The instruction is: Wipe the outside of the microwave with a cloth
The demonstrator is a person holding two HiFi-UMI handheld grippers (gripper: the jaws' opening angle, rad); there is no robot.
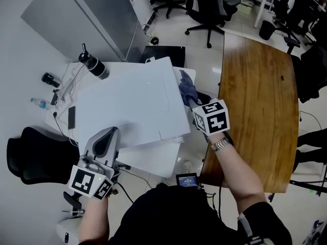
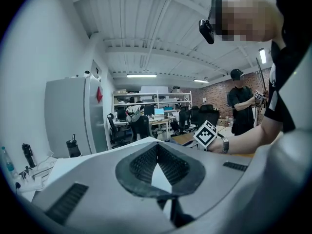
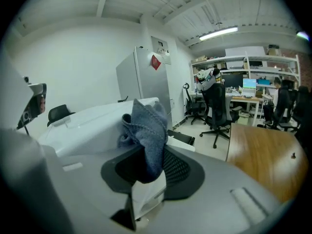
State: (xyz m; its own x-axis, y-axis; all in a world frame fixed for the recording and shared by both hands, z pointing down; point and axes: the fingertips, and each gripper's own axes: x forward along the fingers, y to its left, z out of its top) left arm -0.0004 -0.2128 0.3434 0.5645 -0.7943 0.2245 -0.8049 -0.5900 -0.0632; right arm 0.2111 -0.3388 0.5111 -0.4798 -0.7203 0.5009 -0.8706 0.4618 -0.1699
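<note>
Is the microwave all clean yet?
Can't tell that any is clean. Done: the right gripper grips the blue cloth. In hand: the cloth is at the right side of the microwave. Left: wiping the white top and sides; the left gripper is shut, empty.

The microwave [image 1: 133,103] has a smooth white casing with a dull sheen. The cloth [image 3: 146,126] is soft blue-grey fabric with a stitched hem. The table [image 1: 260,101] beside it is brown wood, varnished and shiny, its grain showing. The right gripper [image 3: 148,165] is matt grey plastic, with black cross-ribbed pads [image 3: 176,168].
</note>
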